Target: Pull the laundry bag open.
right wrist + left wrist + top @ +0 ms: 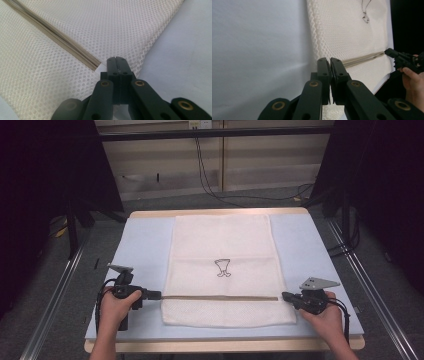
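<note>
Lay flat mid-table on the pale blue mat (140, 250): a white mesh towel (220, 245) with a small line drawing (223, 268) and a tan stripe (220, 297) across its near part. Met the stripe's left end with the left gripper (156, 295), jaws pressed together; whether cloth sat between, unclear. Matched at the stripe's other end by the right gripper (286, 296), jaws likewise closed at the mesh edge.

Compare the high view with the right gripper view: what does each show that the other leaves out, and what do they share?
High view alone: the whole white towel on the pale blue table, its small dark drawing, both hands, and the left hand-held gripper.
Right gripper view alone: the towel's honeycomb weave up close.
Both: the tan stripe across the towel and the right hand-held gripper, jaws shut at the stripe's end.
</note>
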The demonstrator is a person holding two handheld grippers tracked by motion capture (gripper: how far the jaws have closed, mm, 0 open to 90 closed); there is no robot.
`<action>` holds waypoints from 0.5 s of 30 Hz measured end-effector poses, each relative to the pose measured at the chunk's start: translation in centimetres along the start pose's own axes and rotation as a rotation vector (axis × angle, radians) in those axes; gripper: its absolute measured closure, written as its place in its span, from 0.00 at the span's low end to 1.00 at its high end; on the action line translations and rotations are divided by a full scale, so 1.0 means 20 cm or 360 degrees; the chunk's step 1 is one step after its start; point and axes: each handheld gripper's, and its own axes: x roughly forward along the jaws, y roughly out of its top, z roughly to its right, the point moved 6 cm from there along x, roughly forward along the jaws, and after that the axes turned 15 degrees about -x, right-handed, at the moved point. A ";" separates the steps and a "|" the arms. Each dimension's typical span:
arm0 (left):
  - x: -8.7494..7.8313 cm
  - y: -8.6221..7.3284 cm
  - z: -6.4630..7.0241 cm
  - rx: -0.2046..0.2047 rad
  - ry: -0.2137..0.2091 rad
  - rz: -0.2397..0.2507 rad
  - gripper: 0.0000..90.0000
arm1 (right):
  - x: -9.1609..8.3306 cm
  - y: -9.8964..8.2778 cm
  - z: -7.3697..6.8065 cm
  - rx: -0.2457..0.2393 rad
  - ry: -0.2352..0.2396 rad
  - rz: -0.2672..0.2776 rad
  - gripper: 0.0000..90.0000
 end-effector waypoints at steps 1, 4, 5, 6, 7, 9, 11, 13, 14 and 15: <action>-0.01 0.00 -0.01 0.0053 0.0035 -0.0025 0.95 | 0.00 0.00 0.00 -0.0002 0.0002 0.0000 1.00; -0.02 0.01 0.01 0.0098 0.0064 0.0055 0.83 | -0.01 0.00 0.00 -0.0023 0.0012 0.0004 0.99; -0.02 0.01 0.01 0.0130 0.0072 0.0077 0.82 | -0.01 0.01 0.01 -0.0025 0.0011 0.0018 0.88; -0.03 0.02 0.02 0.0147 0.0082 0.0109 0.80 | -0.02 0.02 0.02 0.0003 0.0005 0.0042 0.82; -0.03 0.03 0.02 0.0184 0.0100 0.0175 0.74 | -0.03 0.03 0.03 0.0032 -0.0014 0.0075 0.69; -0.03 0.07 0.03 0.0340 0.0143 0.0350 0.58 | -0.04 0.04 0.06 0.0061 -0.0114 0.0108 0.50; -0.04 0.10 0.03 0.0368 0.0174 0.0493 0.51 | -0.06 0.03 0.10 0.0106 -0.0148 0.0096 0.44; -0.05 0.12 0.03 0.0469 0.0233 0.0594 0.46 | -0.08 0.02 0.13 0.0142 -0.0200 0.0122 0.38; -0.05 0.13 0.03 0.0472 0.0255 0.0645 0.45 | -0.09 0.02 0.15 0.0160 -0.0223 0.0129 0.35; -0.06 0.14 0.02 0.0485 0.0278 0.0650 0.45 | -0.10 0.01 0.16 0.0178 -0.0243 0.0131 0.34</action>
